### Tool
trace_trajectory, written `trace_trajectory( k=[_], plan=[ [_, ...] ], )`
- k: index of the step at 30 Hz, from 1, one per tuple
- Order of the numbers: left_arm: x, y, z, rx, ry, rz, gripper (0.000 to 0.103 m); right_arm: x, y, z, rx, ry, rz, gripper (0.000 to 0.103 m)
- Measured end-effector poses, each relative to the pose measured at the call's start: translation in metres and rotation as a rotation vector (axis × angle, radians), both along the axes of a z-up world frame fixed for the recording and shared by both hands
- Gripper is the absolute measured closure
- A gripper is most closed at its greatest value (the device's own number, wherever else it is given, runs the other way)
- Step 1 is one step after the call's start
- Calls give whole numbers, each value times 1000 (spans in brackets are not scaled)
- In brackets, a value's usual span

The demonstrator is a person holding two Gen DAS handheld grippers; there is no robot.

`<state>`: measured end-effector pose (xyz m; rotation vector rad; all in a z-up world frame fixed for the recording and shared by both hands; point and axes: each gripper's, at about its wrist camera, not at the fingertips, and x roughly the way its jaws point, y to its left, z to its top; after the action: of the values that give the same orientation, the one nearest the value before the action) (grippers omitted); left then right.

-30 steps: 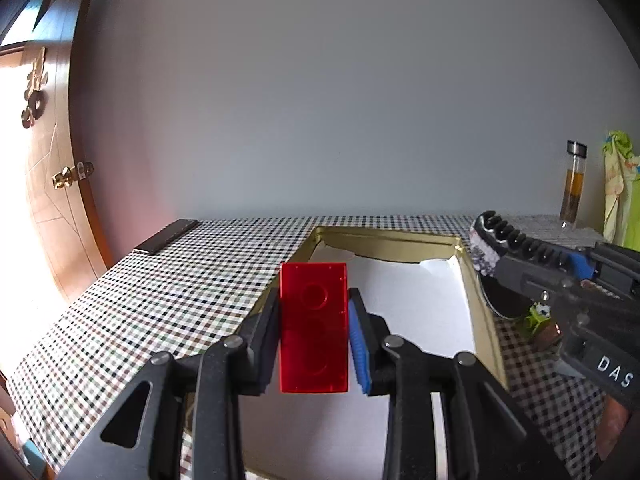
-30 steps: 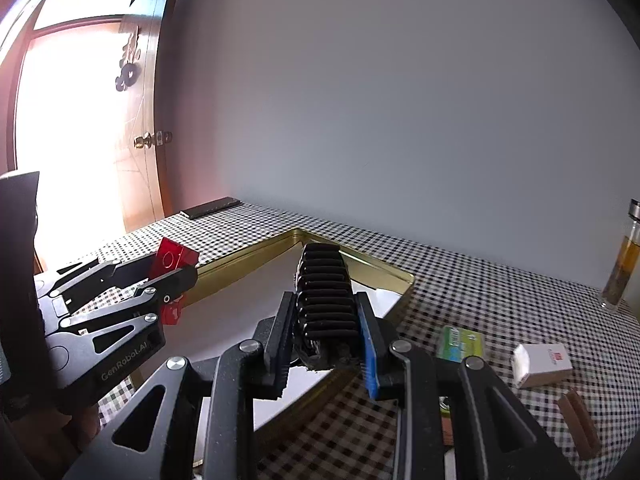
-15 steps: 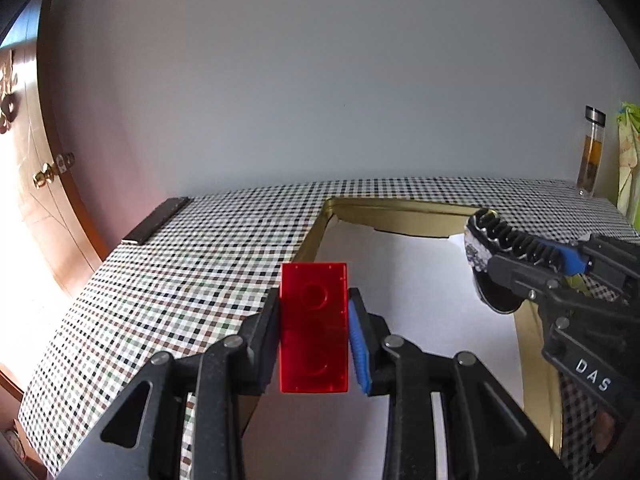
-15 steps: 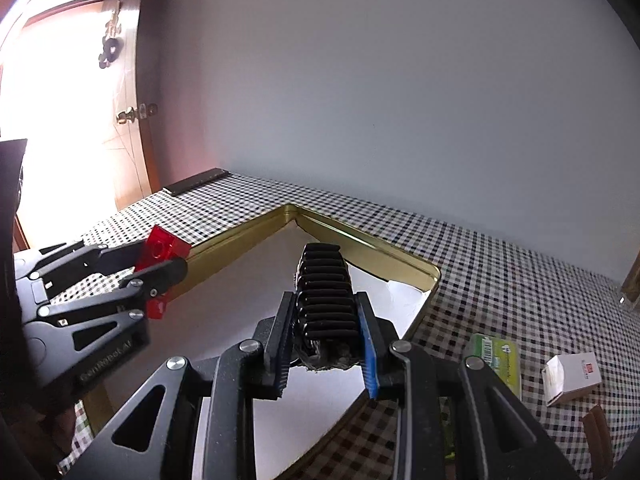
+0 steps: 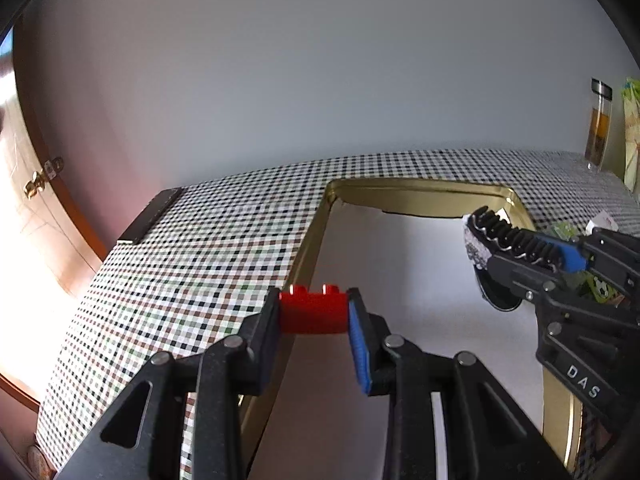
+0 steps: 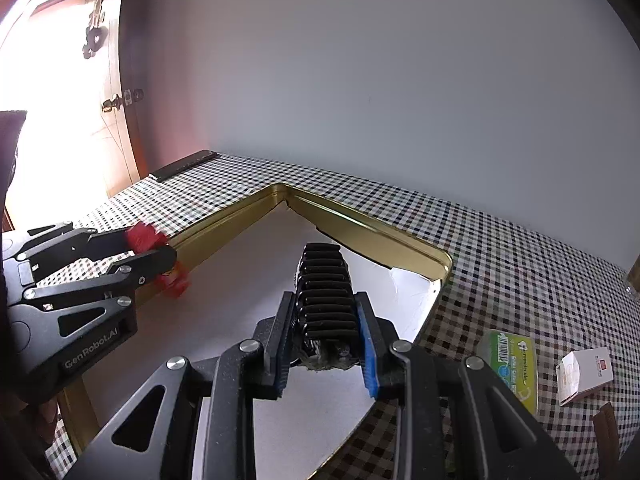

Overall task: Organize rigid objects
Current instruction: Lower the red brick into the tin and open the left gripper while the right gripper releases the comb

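The left gripper (image 5: 313, 312) clamps a red brick (image 5: 312, 314) above the gold tray's (image 6: 224, 226) rim; the right gripper (image 6: 325, 334) clenches a black ridged clip (image 6: 325, 296) over the tray.

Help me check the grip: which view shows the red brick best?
The left wrist view: the red brick sits centred and sharp in the left gripper. The right wrist view shows it blurred, partly hidden.

Glossy red plastic brick (image 5: 313, 314); shiny gold metal tray (image 6: 372, 236); matt white paper lining (image 6: 256, 280).
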<state>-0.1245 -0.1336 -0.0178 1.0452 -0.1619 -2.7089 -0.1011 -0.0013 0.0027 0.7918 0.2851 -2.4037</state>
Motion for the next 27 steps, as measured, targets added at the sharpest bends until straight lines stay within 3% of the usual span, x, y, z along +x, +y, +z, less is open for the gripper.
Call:
trace_trajectory(
  k=[7,16,23,24,25,27],
  plan=[
    [-13,8,0,-56,-29,-41,71,-2,-4,0,2,-11,-3,72],
    [-27,7,-4,-50,-90,-99,69,-6,1,-3,-1,-24,-13,72],
    [-27,5,-5,-25,-77,-123,68,-6,1,-5,1,-30,-13,72],
    [-27,4,-4,-20,-73,-125,64,-6,1,-5,-1,-32,-14,72],
    [-26,3,-4,-17,-67,-121,46,-6,0,-5,0,-32,-15,72],
    [-22,2,0,-14,-41,-107,24,-3,4,-4,-5,-35,-9,71]
  ],
)
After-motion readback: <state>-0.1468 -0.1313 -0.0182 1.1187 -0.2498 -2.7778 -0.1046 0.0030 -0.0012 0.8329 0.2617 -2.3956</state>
